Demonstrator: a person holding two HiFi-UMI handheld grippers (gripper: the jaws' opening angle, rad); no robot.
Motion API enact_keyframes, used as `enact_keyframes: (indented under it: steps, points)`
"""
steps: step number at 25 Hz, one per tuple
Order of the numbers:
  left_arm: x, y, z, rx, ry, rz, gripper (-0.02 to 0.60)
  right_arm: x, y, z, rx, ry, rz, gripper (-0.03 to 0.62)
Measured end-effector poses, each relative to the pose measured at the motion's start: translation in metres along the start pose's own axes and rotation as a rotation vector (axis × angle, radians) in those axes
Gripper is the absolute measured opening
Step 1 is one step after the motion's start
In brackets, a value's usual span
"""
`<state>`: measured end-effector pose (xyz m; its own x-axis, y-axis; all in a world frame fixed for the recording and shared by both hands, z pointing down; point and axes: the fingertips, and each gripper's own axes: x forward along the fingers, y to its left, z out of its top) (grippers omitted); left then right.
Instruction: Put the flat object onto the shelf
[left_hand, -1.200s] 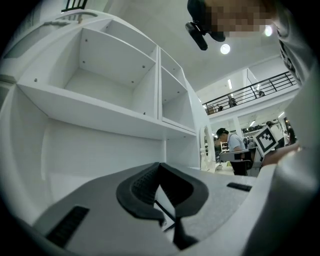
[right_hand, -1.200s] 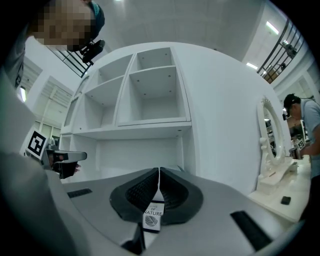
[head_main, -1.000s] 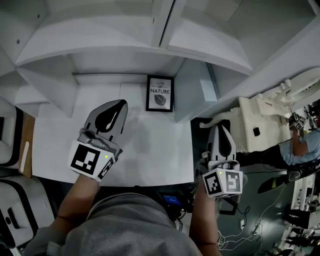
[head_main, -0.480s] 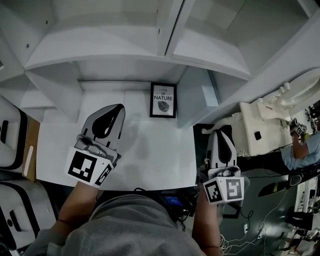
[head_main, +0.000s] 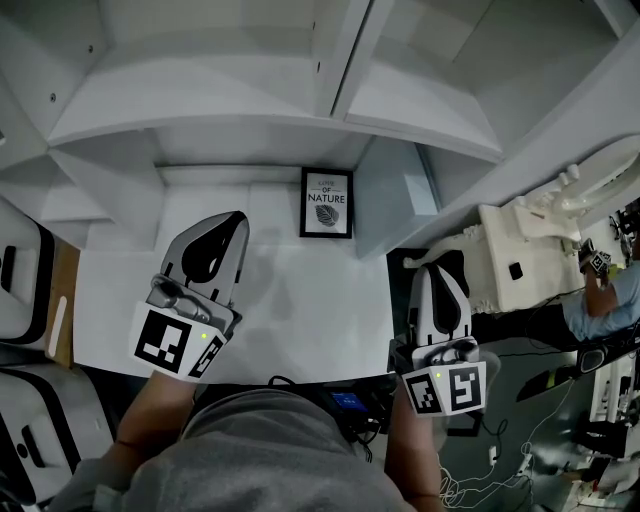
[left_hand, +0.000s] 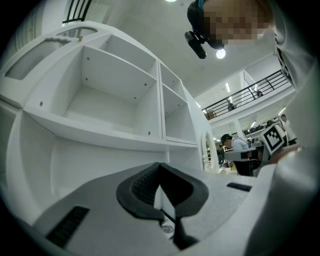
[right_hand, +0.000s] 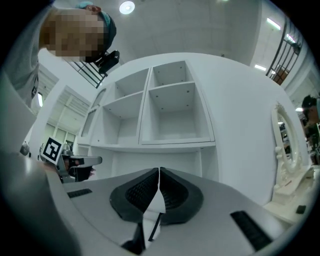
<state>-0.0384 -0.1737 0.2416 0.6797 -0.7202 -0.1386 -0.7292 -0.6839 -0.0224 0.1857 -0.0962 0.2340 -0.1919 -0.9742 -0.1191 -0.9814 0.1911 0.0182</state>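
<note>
Framed print (head_main: 326, 203) stands at the desk (head_main: 300, 300) back edge, under the shelf (head_main: 250, 115) — open desktop before it. We note left gripper (head_main: 234, 218) and right gripper (head_main: 440, 268) both closed, empty.

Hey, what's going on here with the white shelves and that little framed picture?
A person holds a tool in each hand in front of a white shelf unit. The left tool is above the unit's lower surface and the right tool is by its right edge. Both are shut and empty. The framed leaf print stands upright at the back of that surface, clear of both tools.
</note>
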Motion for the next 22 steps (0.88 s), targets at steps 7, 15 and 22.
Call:
enact_keyframes:
  steps: [7, 15, 22]
  points:
    - [0.0016, 0.0011, -0.0037, -0.010, 0.003, -0.002, 0.008, 0.0022, 0.0029, 0.0009, -0.008, -0.011, 0.002, 0.032]
    - [0.0009, 0.0045, -0.0056, -0.015, 0.000, 0.011, 0.008, 0.0044, 0.0077, -0.0009, -0.034, -0.004, 0.012, 0.032]
    - [-0.0001, 0.0085, -0.0067, -0.017, -0.008, 0.030, 0.008, 0.0043, 0.0073, -0.0045, -0.033, 0.000, 0.008, 0.032]
